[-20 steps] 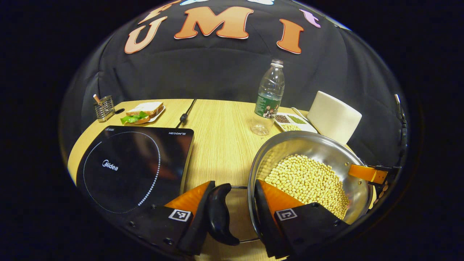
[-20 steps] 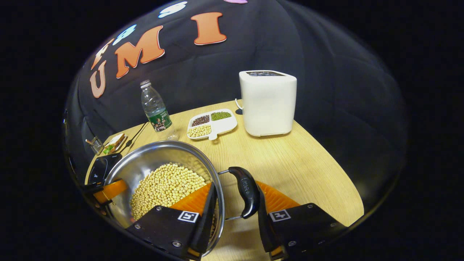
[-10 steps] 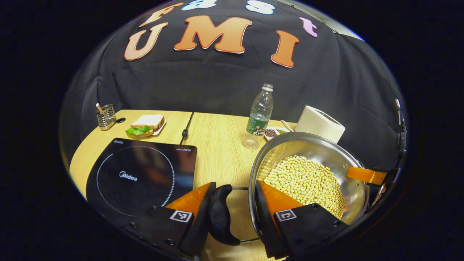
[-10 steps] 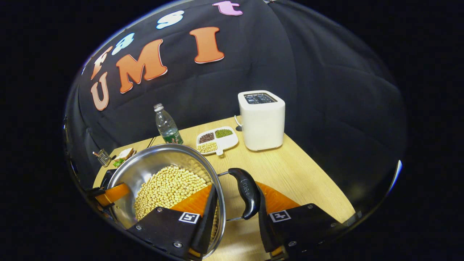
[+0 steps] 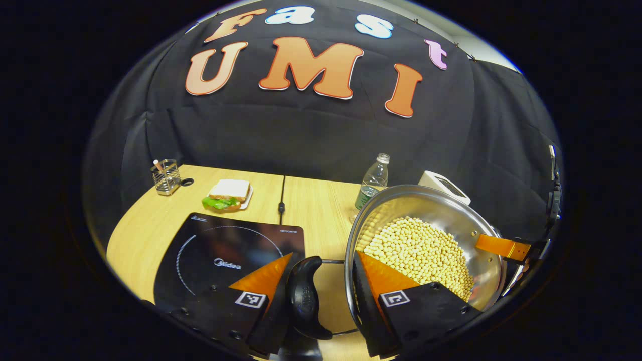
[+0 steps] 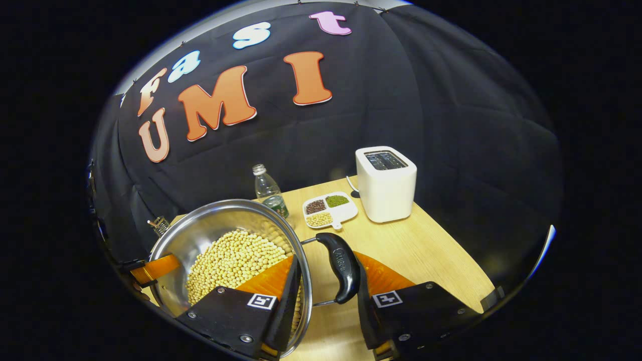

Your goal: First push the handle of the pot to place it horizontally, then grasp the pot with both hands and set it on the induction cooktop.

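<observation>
A steel pot point(image 5: 441, 208) full of soybeans point(image 5: 421, 250) hangs in the air above the wooden table, held from both sides. My left gripper point(image 5: 323, 256) is shut on the pot: one finger presses its black side handle point(image 5: 304, 296), the other sits inside the rim. My right gripper point(image 6: 327, 260) is shut the same way across the opposite handle point(image 6: 341, 268) and the pot point(image 6: 210, 225) wall. The black induction cooktop point(image 5: 225, 250) lies on the table below, to the left of the pot. Each gripper's finger shows across the pot in the other's view.
A water bottle point(image 5: 373, 180) and a white toaster point(image 6: 385, 183) stand behind the pot, with a divided dish of beans point(image 6: 328, 210) between them. A sandwich on a plate point(image 5: 228, 193), a wire utensil holder point(image 5: 166, 176) and the cooktop's cable point(image 5: 282, 200) lie at the back left.
Both grippers have risen with the pot; the table and its things look lower and smaller. The cooktop has come nearer to my left fingers. Both grips are unchanged.
</observation>
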Motion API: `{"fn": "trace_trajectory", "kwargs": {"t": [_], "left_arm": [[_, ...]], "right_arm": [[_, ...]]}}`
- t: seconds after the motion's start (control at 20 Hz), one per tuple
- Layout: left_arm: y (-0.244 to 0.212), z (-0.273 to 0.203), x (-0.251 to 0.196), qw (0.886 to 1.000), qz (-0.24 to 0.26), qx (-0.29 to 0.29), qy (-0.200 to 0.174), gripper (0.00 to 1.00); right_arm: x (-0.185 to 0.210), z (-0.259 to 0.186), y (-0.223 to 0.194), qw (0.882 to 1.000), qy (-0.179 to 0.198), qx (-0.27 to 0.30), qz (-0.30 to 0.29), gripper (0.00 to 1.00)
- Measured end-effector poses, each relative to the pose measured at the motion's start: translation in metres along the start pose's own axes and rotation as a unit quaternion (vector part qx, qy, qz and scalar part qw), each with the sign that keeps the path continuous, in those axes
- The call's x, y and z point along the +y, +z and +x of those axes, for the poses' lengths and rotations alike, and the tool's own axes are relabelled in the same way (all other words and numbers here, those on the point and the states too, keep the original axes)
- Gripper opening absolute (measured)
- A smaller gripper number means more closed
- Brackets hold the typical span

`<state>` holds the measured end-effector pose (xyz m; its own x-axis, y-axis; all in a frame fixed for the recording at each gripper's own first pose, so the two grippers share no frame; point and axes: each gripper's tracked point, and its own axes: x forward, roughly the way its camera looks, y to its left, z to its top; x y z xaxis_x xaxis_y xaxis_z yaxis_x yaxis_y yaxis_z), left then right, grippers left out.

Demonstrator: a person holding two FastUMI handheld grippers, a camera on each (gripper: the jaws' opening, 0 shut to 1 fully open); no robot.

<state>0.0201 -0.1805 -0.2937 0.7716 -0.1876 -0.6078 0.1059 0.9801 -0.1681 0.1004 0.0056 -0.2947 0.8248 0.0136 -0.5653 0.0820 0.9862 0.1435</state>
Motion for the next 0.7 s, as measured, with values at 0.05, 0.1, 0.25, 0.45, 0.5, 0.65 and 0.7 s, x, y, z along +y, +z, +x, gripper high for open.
{"fn": "trace_trajectory", "kwargs": {"t": [0.05, 0.1, 0.25, 0.45, 0.5, 0.65, 0.7], "left_arm": [[0.006, -0.005, 0.008, 1.0, -0.001, -0.004, 0.003, 0.65], [0.011, -0.008, 0.017, 1.0, -0.003, -0.008, 0.006, 0.69], [0.02, -0.019, 0.045, 1.0, -0.012, -0.013, 0.014, 0.68], [0.026, -0.029, 0.091, 0.999, -0.028, -0.017, 0.037, 0.68], [0.026, -0.03, 0.104, 0.998, -0.031, -0.017, 0.043, 0.66], [0.027, -0.037, 0.146, 0.997, -0.037, -0.019, 0.064, 0.68], [0.025, -0.036, 0.159, 0.997, -0.04, -0.018, 0.069, 0.68]], "right_arm": [[0.009, -0.002, 0.004, 1.0, 0.004, -0.002, -0.003, 0.55], [0.019, -0.005, 0.005, 1.0, 0.007, -0.003, -0.006, 0.55], [0.051, -0.009, 0.011, 1.0, 0.016, -0.011, -0.016, 0.55], [0.099, -0.004, 0.008, 0.999, 0.036, -0.008, -0.027, 0.55], [0.113, 0.0, 0.006, 0.999, 0.043, -0.005, -0.03, 0.55], [0.149, 0.008, -0.006, 0.997, 0.061, 0.005, -0.039, 0.55], [0.164, 0.01, -0.009, 0.997, 0.066, 0.007, -0.045, 0.55]]}}
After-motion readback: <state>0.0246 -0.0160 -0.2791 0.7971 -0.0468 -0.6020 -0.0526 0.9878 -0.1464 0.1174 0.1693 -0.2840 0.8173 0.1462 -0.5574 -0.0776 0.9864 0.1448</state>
